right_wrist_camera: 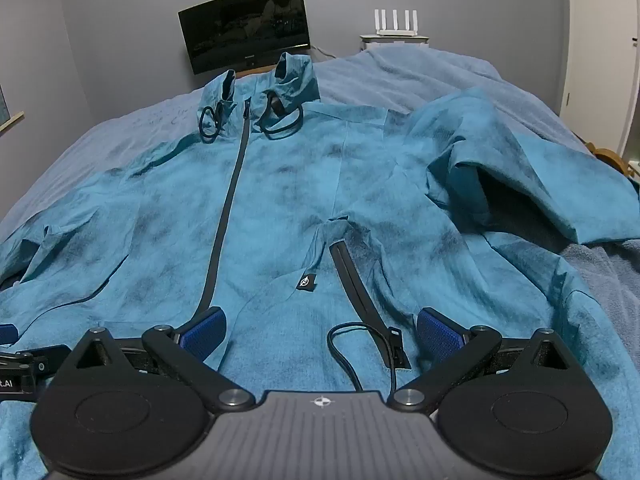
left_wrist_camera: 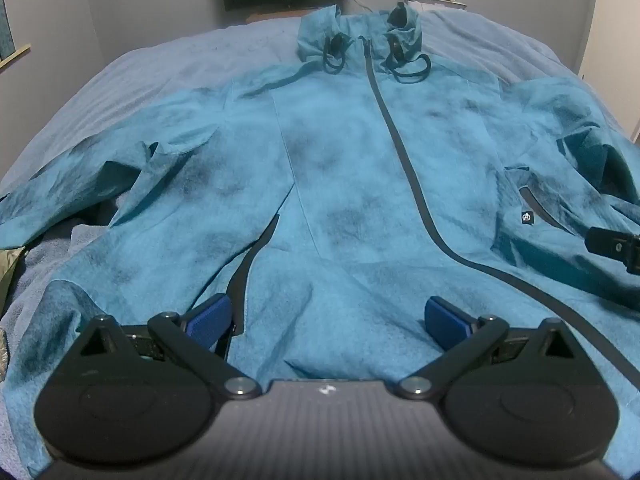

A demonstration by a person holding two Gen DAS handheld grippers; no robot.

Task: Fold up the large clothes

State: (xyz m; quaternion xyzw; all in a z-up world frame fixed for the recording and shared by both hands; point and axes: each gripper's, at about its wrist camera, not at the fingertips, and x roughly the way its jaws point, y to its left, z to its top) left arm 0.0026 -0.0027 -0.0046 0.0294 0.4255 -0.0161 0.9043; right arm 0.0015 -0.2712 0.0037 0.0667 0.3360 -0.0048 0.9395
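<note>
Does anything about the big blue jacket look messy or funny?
Yes. The jacket lies front-up on the bed, but its sleeve on the right of the right wrist view is flopped and bunched instead of flat. The other sleeve is crumpled too.

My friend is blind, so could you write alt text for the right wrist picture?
A teal zip-up jacket lies spread front-up on a blue-covered bed. The open right gripper hovers over its hem. A dark monitor stands behind.
</note>
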